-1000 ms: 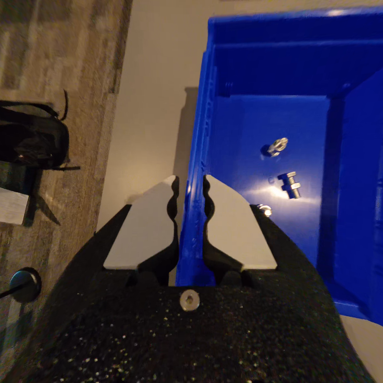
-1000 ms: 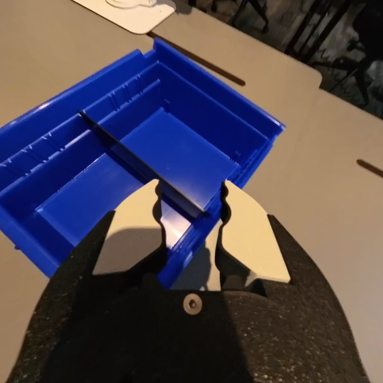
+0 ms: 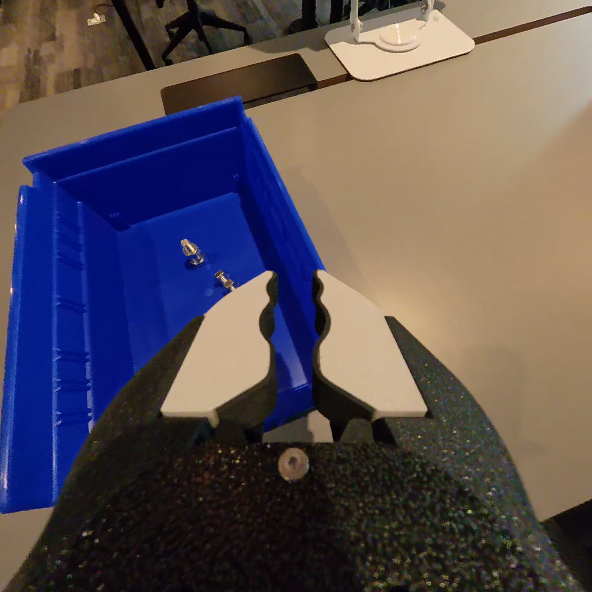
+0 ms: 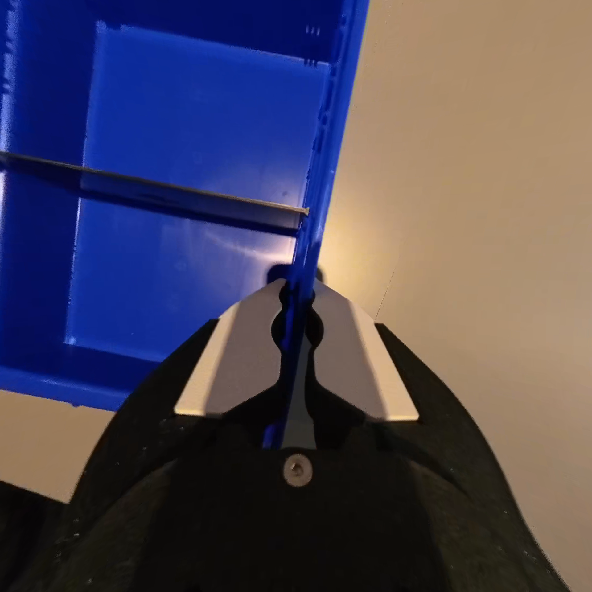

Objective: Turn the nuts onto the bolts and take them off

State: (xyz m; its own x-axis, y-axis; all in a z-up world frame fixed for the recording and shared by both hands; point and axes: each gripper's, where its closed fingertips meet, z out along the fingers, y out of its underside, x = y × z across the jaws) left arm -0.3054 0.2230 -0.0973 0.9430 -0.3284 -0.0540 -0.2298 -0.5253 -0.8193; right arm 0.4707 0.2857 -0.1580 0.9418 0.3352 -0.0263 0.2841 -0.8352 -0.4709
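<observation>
A blue bin [image 3: 48,320] stands on the beige table. Two silver bolts with nuts lie on its floor: one [image 3: 192,253] farther in, one [image 3: 226,282] partly hidden behind my left finger. My left gripper [image 3: 294,278] is open and empty, held above the bin's right wall. In the right wrist view my right gripper [image 4: 301,283] is shut on the bin's right wall [image 4: 333,128], with the wall running between the fingers. A thin dark divider [image 4: 192,198] crosses the bin; the compartments seen there hold nothing.
A white stand base [image 3: 400,48] and a dark panel [image 3: 237,80] lie at the table's far side, with chair legs on the floor beyond. The table's near edge [image 3: 560,512] shows at the lower right. Bare table lies right of the bin. About 80 cm separates my left fingertips from my right.
My left gripper, which straddled the bin's wall, has come off it and pulled up and back. My right gripper, open above the bin before, has come down and shut on its wall.
</observation>
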